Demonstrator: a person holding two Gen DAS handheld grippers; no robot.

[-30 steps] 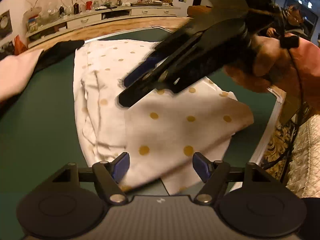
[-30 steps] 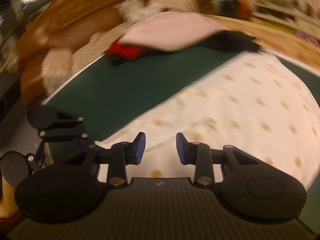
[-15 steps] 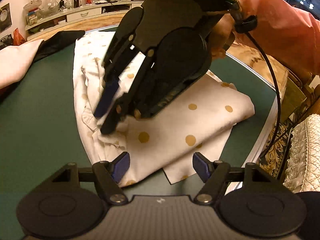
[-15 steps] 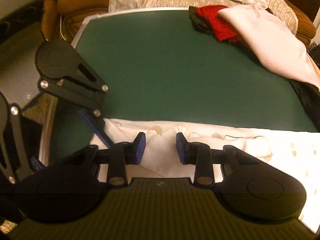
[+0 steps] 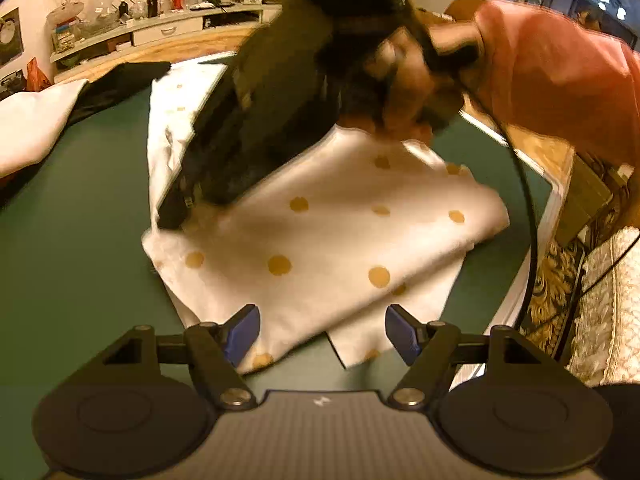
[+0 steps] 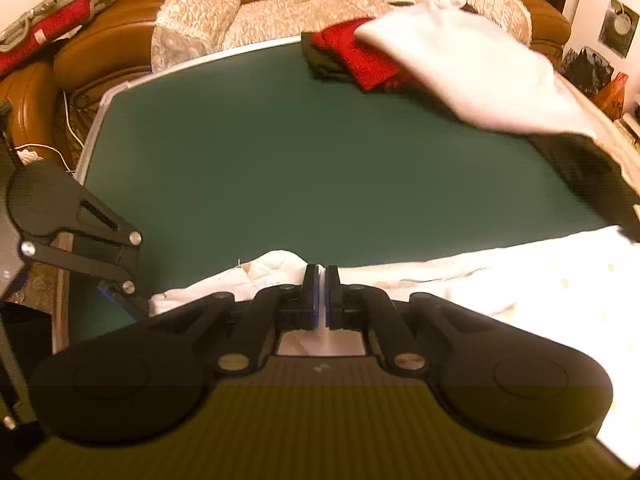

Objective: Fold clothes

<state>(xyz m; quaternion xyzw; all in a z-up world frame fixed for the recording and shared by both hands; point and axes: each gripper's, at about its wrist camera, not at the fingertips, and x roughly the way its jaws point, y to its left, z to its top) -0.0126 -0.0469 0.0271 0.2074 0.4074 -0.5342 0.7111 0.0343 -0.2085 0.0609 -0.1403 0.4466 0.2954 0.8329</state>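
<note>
Since half a second ago the right gripper (image 6: 322, 296) has gone from hovering with its fingers apart over the garment's edge to pinching it: the two blue-padded fingers (image 6: 312, 294) now stand almost together, with a thin white fold of the polka-dot garment (image 5: 332, 236) caught between them. In the left wrist view that same gripper (image 5: 172, 216) is blurred, its tip pressed down at the left edge of the cloth, and the folded layer there has been drawn further left than before, covering the bunched white part that showed earlier.

The left gripper (image 5: 322, 334) hovers with its fingers (image 5: 242, 330) wide apart, holding nothing; the near hem of the garment lies between and just beyond the two blue pads, and whether either pad touches the cloth cannot be told.

The garment is white with yellow dots and lies folded over on the green desk (image 5: 72, 248), toward the desk's right side in the left wrist view, one corner poking out at the near edge under the top layer. A hand (image 5: 400, 88) in a pink sleeve grips the right tool above the far part of the cloth.

At the far side of the desk in the right wrist view lie a red cloth (image 6: 360, 60), a white cloth (image 6: 472, 76) partly over it, and a black cloth (image 6: 592, 176) to the right. A brown sofa (image 6: 104, 56) stands beyond the desk
</note>
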